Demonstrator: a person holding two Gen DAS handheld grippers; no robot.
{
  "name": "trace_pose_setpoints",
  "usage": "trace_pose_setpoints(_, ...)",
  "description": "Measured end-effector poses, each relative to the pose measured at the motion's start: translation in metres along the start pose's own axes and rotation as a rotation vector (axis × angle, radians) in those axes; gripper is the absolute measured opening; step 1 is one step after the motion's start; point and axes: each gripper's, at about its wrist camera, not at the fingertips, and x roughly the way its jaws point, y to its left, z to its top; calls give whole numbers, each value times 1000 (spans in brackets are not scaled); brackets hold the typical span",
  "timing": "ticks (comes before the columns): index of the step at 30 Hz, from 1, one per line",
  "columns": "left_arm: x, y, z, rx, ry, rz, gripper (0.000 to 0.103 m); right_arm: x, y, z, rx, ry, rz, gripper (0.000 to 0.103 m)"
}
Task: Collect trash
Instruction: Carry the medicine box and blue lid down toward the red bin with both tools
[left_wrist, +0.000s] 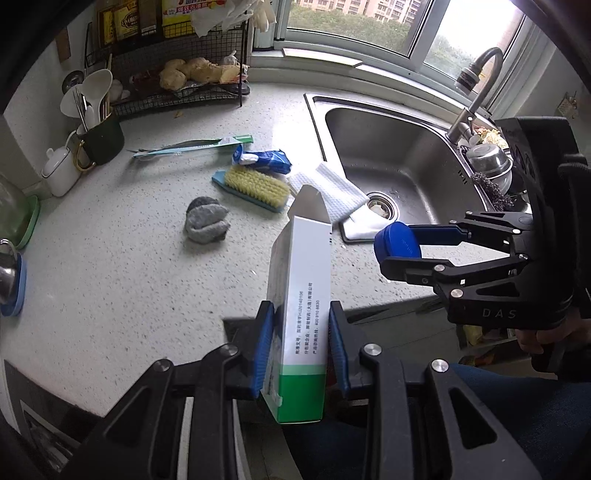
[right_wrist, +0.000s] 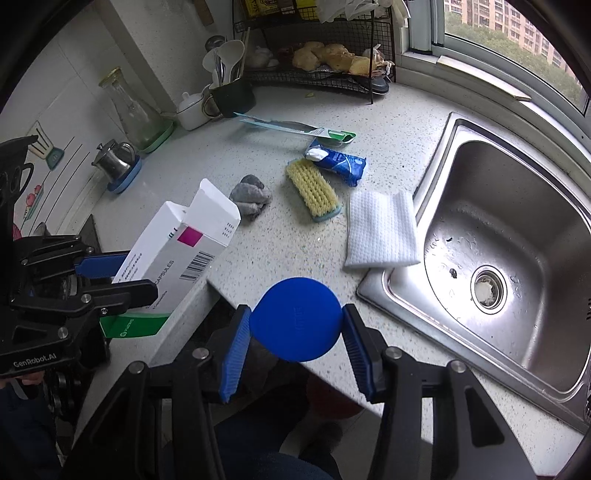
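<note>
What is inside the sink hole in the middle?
The drain in the sink holds a pale, whitish clump of scraps sitting in its strainer. What lies deeper down the pipe is covered and cannot be seen.

Soft window (left_wrist: 354, 29) daylight, fisheye-warped edges

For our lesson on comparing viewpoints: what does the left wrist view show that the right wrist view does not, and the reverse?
Only the left wrist view shows the faucet and steel bowl. Only the right wrist view shows the glass carafe and the box's barcode. Both show the left gripper clamping the medicine box, the right gripper holding the blue cap, and the scrub brush.
</note>
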Motion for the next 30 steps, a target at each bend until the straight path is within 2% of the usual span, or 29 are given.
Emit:
trace_pose_setpoints(14,2,-95,-88,-34,49,26,27,-29,-3,-102,-26,31,5,47)
trace_pose_setpoints(25,41,-111,-121,-67,139,-36,27,-9,-13,-145,13,108,-3,47)
trace_pose_setpoints(30,73,-108,-133,-56,188,-25,27,17,-21,-161,36,133,-6,47)
